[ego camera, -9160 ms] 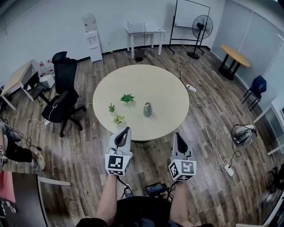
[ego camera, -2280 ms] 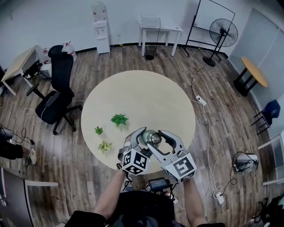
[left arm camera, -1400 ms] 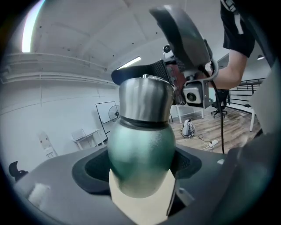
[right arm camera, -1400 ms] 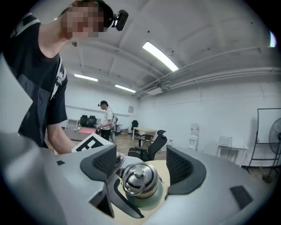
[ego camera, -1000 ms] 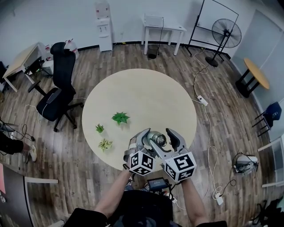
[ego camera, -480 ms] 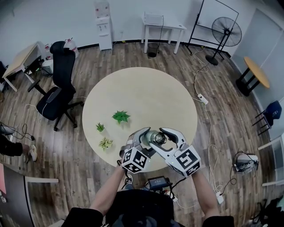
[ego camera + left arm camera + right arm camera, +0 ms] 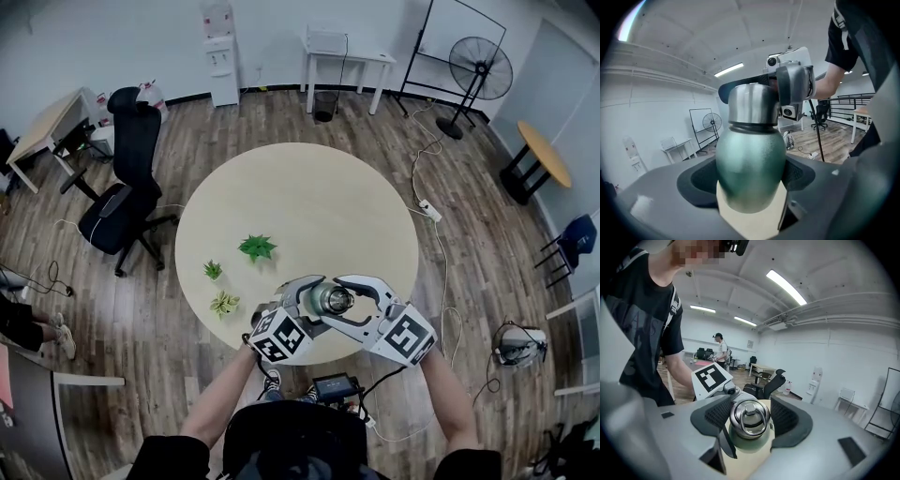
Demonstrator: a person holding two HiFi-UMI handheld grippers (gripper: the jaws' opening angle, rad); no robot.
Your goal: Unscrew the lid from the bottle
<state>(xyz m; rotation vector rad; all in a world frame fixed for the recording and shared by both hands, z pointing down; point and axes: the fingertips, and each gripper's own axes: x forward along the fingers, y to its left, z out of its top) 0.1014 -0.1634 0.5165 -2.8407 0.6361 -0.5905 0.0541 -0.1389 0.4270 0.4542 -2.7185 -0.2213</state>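
A green metal bottle [image 7: 323,302] with a steel lid [image 7: 749,417] is held up over the near edge of the round table [image 7: 300,197]. My left gripper [image 7: 315,302] is shut on the bottle's body [image 7: 750,173], with a pad against each side. My right gripper [image 7: 343,302] comes in from the right and points at the top; in the right gripper view its pads press on the lid from both sides. The lid's ring handle faces that camera. The lid [image 7: 752,105] still sits on the bottle's neck.
Three small potted plants [image 7: 257,247] [image 7: 214,270] [image 7: 223,303] stand on the table left of the bottle. A black office chair [image 7: 122,187] is at the left, and a cable with a power strip [image 7: 427,208] runs along the floor at the right.
The right gripper's marker cube has swung out to the right and its jaws have closed in on the lid. The left gripper keeps the bottle almost in the same place.
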